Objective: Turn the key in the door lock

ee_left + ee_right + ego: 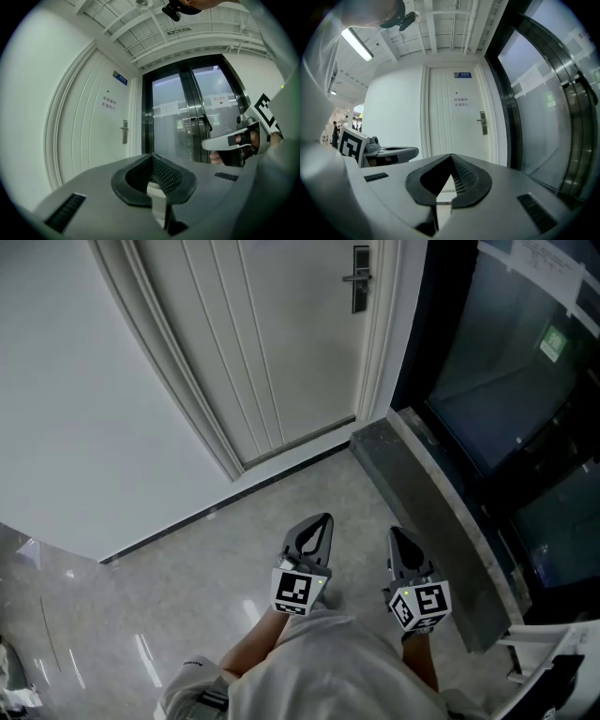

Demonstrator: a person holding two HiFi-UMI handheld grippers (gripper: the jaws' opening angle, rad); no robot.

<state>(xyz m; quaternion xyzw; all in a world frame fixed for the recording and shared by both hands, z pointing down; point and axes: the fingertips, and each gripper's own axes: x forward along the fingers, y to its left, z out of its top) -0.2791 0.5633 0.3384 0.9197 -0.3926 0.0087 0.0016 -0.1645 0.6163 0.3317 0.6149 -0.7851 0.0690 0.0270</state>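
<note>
Lock (361, 279) with lever handle set high on the white door (272, 352), upper middle-right of the head view; key too small to make out. Seen again left of centre in the left gripper view, lock (124, 131), and right of centre in the right gripper view, lock (483, 123). Above it on the door, a small sign (461, 101) and a blue plate (463, 74).

Right of the door, dark glass doors (506, 381); below them a grey stone ledge (441, 521) slanting toward lower right.

Low in the head view, over the pale glossy floor (169, 615), left tool (319, 526) and right tool (401, 545) side by side, well apart from the lock, both aimed toward the door. Left tool (151, 157): tips together, nothing between. Right tool (451, 157): tips together, likewise empty. Each visible at the edge of the other's view.
</note>
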